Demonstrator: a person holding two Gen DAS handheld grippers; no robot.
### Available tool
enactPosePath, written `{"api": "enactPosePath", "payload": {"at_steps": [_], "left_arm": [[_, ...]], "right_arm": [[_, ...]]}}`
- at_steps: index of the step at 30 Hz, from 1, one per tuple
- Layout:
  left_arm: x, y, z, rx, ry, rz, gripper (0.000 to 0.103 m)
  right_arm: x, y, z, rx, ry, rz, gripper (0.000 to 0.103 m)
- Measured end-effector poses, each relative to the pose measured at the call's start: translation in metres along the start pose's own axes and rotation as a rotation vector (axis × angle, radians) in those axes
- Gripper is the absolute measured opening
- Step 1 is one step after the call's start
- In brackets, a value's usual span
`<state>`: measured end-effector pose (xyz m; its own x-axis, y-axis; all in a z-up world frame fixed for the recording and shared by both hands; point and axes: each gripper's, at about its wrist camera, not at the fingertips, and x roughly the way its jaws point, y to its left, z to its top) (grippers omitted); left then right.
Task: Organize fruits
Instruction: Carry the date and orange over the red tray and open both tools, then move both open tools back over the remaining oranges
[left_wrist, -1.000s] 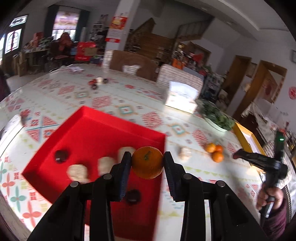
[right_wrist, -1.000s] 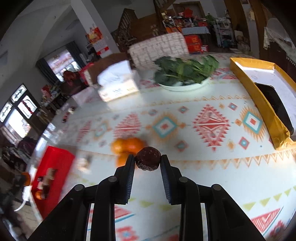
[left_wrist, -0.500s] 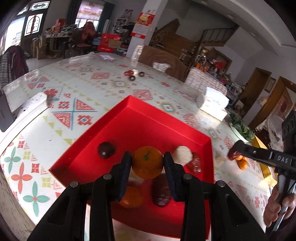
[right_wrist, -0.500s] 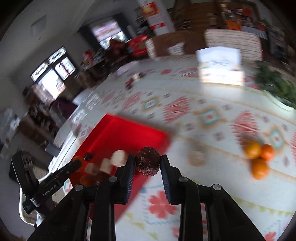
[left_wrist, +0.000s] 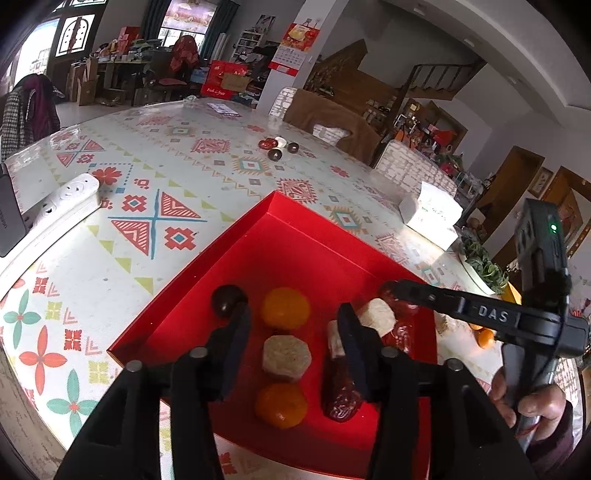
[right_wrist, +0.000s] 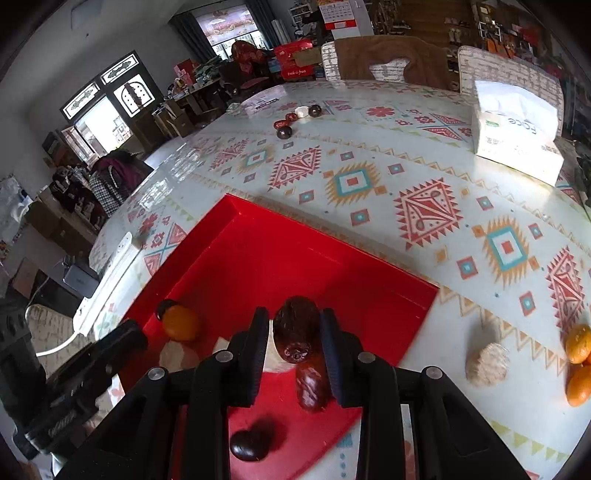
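Left hand-held gripper (left_wrist: 291, 343) hangs over the red tray (left_wrist: 295, 254); its jaws have just been opening and now stand spread, with nothing pinched between them. Below the gap lie an orange (left_wrist: 285, 308), a pale round cake (left_wrist: 286, 357) and a second orange (left_wrist: 281, 405), in a line on the tray floor. The right hand-held gripper (right_wrist: 293, 338) is pressed tight on a dark red date (right_wrist: 296, 331), held above the near right part of the tray. The tray sits on the patterned desk (right_wrist: 369, 177). Counted in the tray from the left wrist view: two oranges, three pale cakes, one dark round chestnut (left_wrist: 227, 300) at the left, and red dates at the right whose number I cannot tell. Outside it, on the desk, lie one more pale cake (right_wrist: 487, 363) and two oranges (right_wrist: 578, 343) touching each other. A white tissue box (right_wrist: 517, 129) stands farther back.
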<state>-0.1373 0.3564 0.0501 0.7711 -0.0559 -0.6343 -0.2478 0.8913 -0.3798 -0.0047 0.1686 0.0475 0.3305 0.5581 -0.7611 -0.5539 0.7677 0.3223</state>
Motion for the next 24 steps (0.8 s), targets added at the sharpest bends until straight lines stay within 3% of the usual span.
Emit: {"api": "enactPosePath", "payload": {"at_steps": [2, 4, 6, 12, 16, 24], "left_arm": [[-0.002, -0.001, 0.0, 0.0, -0.001, -0.007, 0.053], [-0.005, -0.002, 0.0, 0.0, -0.003, -0.01, 0.055], [-0.007, -0.004, 0.0, -0.005, -0.005, -0.015, 0.056], [-0.018, -0.018, -0.004, 0.011, -0.007, -0.035, 0.057], [-0.031, -0.033, -0.007, 0.039, -0.025, -0.043, 0.069], [-0.04, -0.071, -0.019, 0.097, -0.016, -0.078, 0.074]], "right_arm": [[-0.003, 0.001, 0.001, 0.002, -0.013, 0.007, 0.036], [-0.01, 0.002, 0.0, 0.002, -0.03, 0.018, 0.054], [-0.018, 0.001, -0.001, 0.004, -0.052, 0.013, 0.062], [-0.047, -0.012, -0.01, 0.022, -0.095, 0.004, 0.068], [-0.069, -0.033, -0.023, 0.051, -0.123, -0.025, 0.072], [-0.125, -0.12, -0.061, 0.204, -0.181, -0.117, 0.072]]}}
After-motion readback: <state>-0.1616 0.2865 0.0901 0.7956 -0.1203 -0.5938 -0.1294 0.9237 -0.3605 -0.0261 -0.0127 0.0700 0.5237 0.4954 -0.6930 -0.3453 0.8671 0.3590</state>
